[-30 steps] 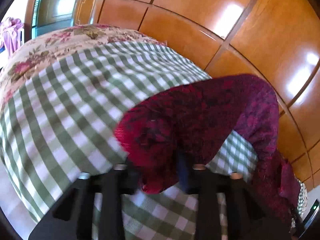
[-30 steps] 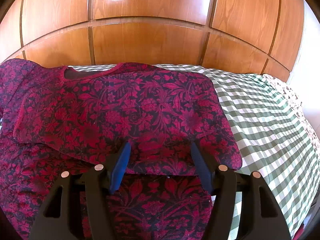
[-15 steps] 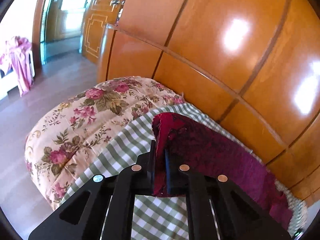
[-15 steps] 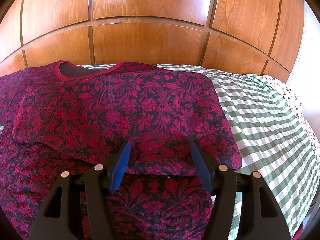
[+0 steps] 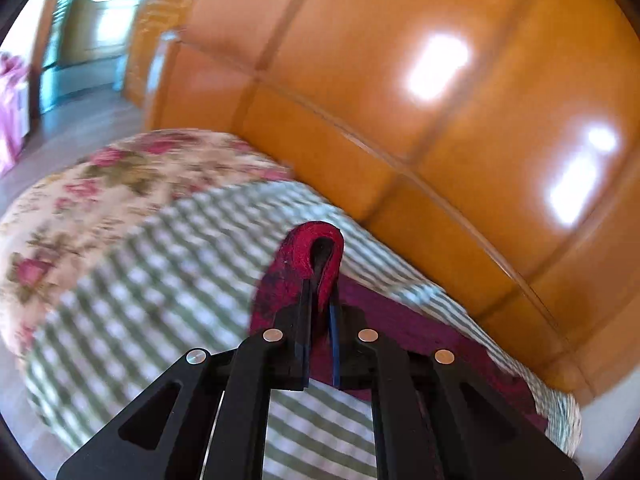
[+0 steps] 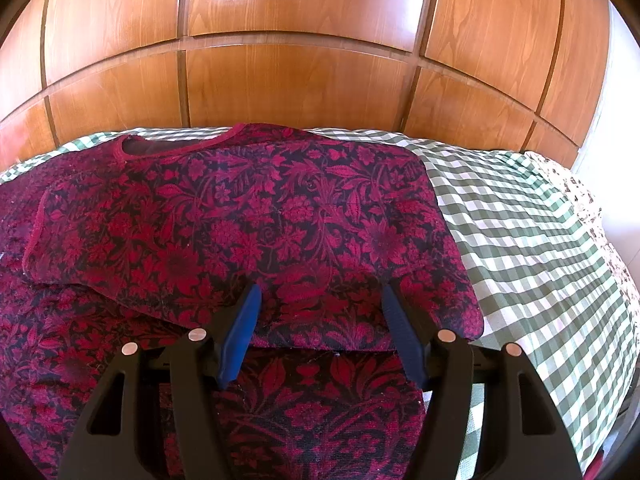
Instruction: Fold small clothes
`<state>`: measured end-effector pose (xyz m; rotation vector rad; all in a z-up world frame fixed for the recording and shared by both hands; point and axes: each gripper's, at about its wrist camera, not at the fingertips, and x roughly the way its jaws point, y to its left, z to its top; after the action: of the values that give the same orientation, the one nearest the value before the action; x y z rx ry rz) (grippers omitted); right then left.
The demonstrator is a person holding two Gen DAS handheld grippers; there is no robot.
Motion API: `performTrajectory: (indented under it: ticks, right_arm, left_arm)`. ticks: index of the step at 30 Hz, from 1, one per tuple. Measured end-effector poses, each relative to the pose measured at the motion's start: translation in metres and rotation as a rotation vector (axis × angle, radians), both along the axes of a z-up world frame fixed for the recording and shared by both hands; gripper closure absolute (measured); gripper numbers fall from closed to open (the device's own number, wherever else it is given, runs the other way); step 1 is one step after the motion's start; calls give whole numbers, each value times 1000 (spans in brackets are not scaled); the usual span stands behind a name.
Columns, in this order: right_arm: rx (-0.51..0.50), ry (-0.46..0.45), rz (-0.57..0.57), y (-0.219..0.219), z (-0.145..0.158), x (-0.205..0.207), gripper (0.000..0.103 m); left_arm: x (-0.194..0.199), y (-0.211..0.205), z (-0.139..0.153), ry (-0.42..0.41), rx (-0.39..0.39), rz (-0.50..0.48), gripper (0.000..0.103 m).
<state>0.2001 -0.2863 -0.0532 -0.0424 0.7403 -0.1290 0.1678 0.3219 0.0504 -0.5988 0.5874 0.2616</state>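
The left gripper (image 5: 320, 300) has the top (image 6: 248, 216) now: its jaws, apart around a bunched red edge a second ago, have just been closing and now pinch a fold of that fabric tight between the pads. The pinched loop of cloth stands up above the fingertips, and the gingham sheet (image 5: 132, 280) has dropped further below the gripper than it was a second ago, so the edge is coming up off the bed. The view is smeared with motion.

Over on the other side, nothing stirs. The right gripper (image 6: 320, 320) hovers just over the top's lower body, jaws wide open with nothing between them, exactly as it sat a second ago. The top itself lies flat on the sheet, neckline toward the wooden panel (image 6: 300, 80), with 1 sleeve already laid across the chest. Compared with a second ago, the raised cloth at the top's far left side has gone from the right view, and the neckline lies flatter.

Judgement: this looks like the lift for the second sleeve fold, to be carried across toward the panel-side chest.
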Motion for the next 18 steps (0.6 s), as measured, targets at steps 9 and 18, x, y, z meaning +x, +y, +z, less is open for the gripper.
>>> performTrajectory:
  ticks: [9, 18]
  right_arm:
    - [-2, -1, -2, 0, 0, 0, 39]
    - [3, -6, -2, 0, -1, 0, 39]
  left_arm:
    - [40, -172, -9, -35, 79, -310, 97]
    - [74, -307, -42, 18, 40, -551, 97]
